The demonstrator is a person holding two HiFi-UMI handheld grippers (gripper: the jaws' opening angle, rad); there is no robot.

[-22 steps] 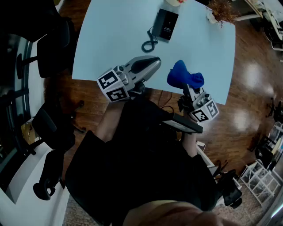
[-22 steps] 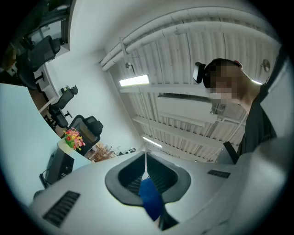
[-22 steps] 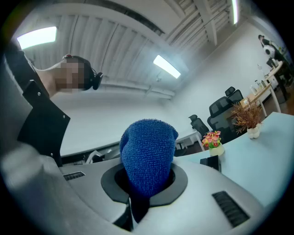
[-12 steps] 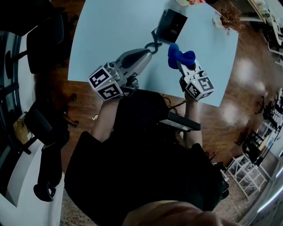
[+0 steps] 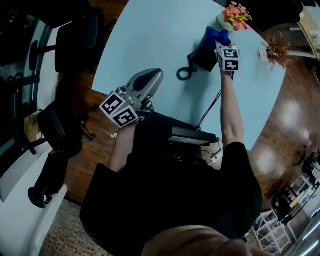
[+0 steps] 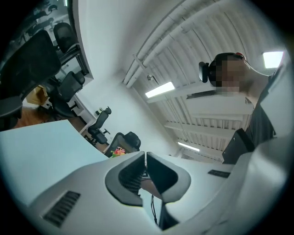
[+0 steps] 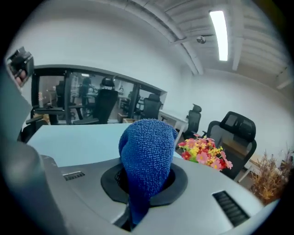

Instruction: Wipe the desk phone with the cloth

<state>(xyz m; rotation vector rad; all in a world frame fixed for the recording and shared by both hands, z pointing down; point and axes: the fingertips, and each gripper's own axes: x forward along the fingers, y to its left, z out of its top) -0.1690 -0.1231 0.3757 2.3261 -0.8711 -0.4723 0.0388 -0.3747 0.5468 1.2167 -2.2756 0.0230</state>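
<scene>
Chairs (image 5: 75, 40) in black stand on the floor off the left edge of the pale blue counter (image 5: 150, 30), clear of it. Next comes the left claw (image 5: 158, 75), held over the near left part of the counter with its tip aimed toward the middle. Its jaws are pressed together with nothing between them. Bare counter lies open on its far side and to its left. To its right a coiled cord (image 5: 184, 73) loops on the surface and leads to the dark desk phone (image 5: 204, 56), which sits toward the far right of the counter. A thin cable (image 5: 210, 106) runs from the phone's side back over the near edge. The blue cloth (image 5: 216, 34) is bunched over the phone's far end, pinched in the right claw (image 5: 220, 45); whether it presses on the phone cannot be told. The person's arm reaches across the counter behind that claw. Just beyond the cloth stands a pot of pink and yellow flowers (image 5: 234, 14) near the far edge, crowding that side. Further right, a dried brown plant (image 5: 278, 49) sits by the counter's right edge.
</scene>
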